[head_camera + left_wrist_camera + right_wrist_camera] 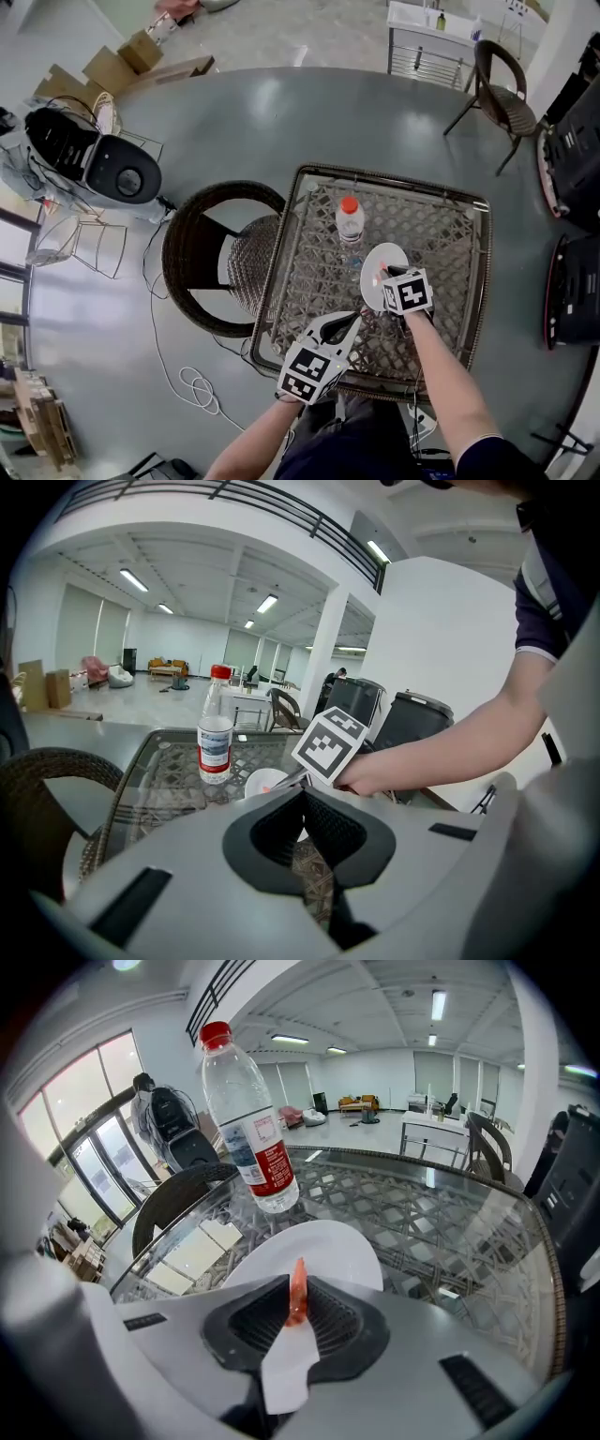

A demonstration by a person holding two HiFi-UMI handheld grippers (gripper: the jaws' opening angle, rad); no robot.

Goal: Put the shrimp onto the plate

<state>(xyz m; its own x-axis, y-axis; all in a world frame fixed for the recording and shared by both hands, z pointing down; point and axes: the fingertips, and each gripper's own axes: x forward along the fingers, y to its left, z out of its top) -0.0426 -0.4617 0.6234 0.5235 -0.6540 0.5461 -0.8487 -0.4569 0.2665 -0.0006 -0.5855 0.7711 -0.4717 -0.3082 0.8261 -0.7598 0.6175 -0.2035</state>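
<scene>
Glass surface (441, 234) carries the plate (323, 1241). The right gripper (297, 1321) clamps the shrimp (298, 1286) upright, directly over the plate. The left gripper (302, 806) is closed and empty, short of the plate.

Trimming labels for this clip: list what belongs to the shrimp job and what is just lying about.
Job: orange-red shrimp pinched in the right gripper; round white plate.
Lying about: clear plastic bottle with red cap; dark wicker chair.
</scene>
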